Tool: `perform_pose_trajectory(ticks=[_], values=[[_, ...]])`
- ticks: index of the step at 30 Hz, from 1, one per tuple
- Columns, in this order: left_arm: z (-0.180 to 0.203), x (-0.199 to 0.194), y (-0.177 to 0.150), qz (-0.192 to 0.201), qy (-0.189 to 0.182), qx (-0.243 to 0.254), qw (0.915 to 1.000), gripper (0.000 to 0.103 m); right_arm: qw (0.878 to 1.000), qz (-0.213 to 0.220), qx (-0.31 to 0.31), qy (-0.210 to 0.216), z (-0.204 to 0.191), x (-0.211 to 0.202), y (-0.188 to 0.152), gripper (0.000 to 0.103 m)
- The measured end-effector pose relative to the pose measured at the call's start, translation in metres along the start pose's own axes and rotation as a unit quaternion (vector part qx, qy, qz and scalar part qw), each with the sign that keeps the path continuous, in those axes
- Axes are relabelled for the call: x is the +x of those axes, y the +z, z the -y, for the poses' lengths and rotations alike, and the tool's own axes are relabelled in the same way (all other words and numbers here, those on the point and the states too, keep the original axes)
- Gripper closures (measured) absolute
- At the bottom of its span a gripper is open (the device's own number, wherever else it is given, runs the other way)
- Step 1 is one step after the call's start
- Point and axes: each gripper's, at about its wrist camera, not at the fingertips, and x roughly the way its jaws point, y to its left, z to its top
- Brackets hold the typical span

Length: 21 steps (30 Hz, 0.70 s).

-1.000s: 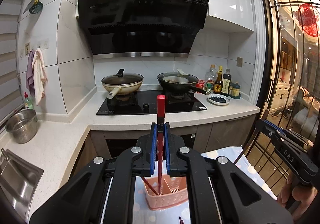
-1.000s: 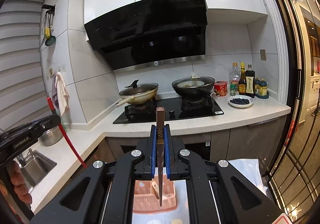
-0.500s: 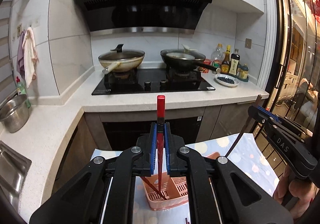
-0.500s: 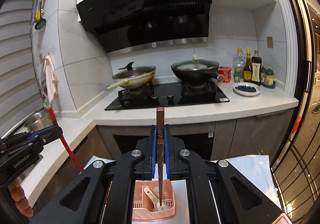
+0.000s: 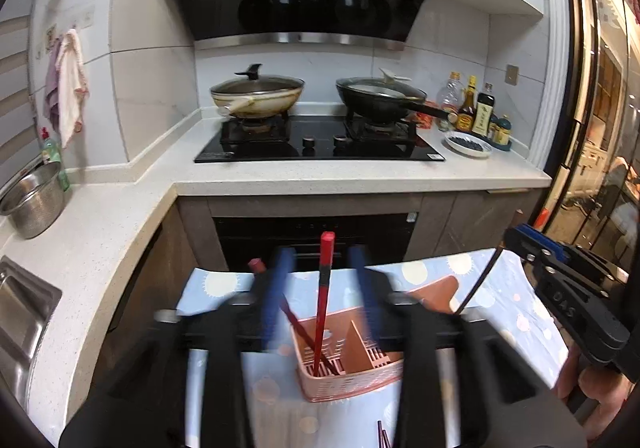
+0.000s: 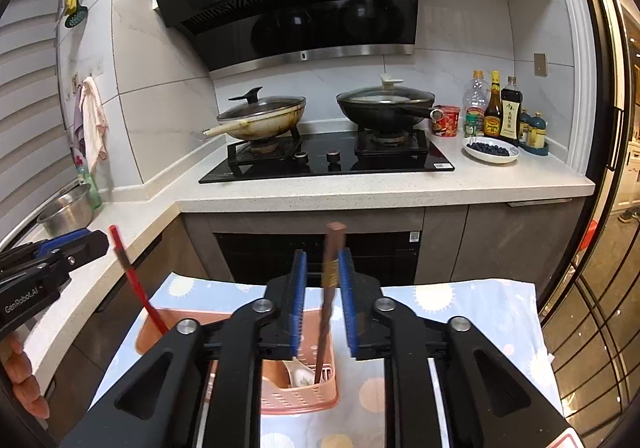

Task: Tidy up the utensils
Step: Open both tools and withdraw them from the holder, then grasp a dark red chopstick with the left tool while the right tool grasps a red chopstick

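A pink slotted utensil basket (image 5: 352, 376) stands on a blue patterned cloth (image 5: 496, 288); it also shows in the right wrist view (image 6: 300, 396). My left gripper (image 5: 320, 280) is open, and a red chopstick (image 5: 322, 300) stands free between its fingers with its tip in the basket, beside another red chopstick (image 5: 296, 322). My right gripper (image 6: 323, 288) is open around a brown chopstick (image 6: 329, 300) that stands in the basket next to a white spoon (image 6: 300, 374).
Behind the cloth is a white counter (image 6: 384, 187) with a black hob (image 6: 328, 163), two lidded pans (image 6: 260, 121), bottles (image 6: 494, 107) and a plate (image 6: 492, 149). A steel bowl (image 5: 34, 201) and sink (image 5: 20, 320) are at left. Loose chopsticks (image 5: 382, 438) lie on the cloth.
Both grippers have opened and let go of their chopsticks, which now stand in the basket. Both grippers have come lower and closer to the basket.
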Motion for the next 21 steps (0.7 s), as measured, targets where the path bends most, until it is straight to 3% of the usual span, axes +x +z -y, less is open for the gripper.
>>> perform_pose_trajectory(ticks=[1, 6, 11, 15, 21], values=[[-0.001, -0.006, -0.001, 0.011, 0.009, -0.003, 0.9999, 0.039, 1.000, 0.005, -0.003, -0.002, -0.001, -0.006, 0.000, 0.078], [-0.005, -0.025, -0.006, 0.018, 0.014, 0.000, 0.9997, 0.038, 1.000, 0.019, -0.006, 0.002, -0.001, -0.038, -0.005, 0.070], [-0.008, -0.057, -0.020, 0.028, 0.012, 0.001, 0.9995, 0.028, 1.000, 0.026, -0.005, 0.006, -0.002, -0.076, -0.016, 0.065], [-0.007, -0.086, -0.038, 0.033, 0.013, 0.008, 0.9993, 0.019, 1.000, 0.020, -0.003, 0.012, -0.006, -0.108, -0.034, 0.063], [-0.007, -0.122, -0.078, 0.024, 0.006, 0.018, 0.9995, 0.018, 1.000, -0.004, -0.010, 0.013, -0.015, -0.153, -0.082, 0.062]])
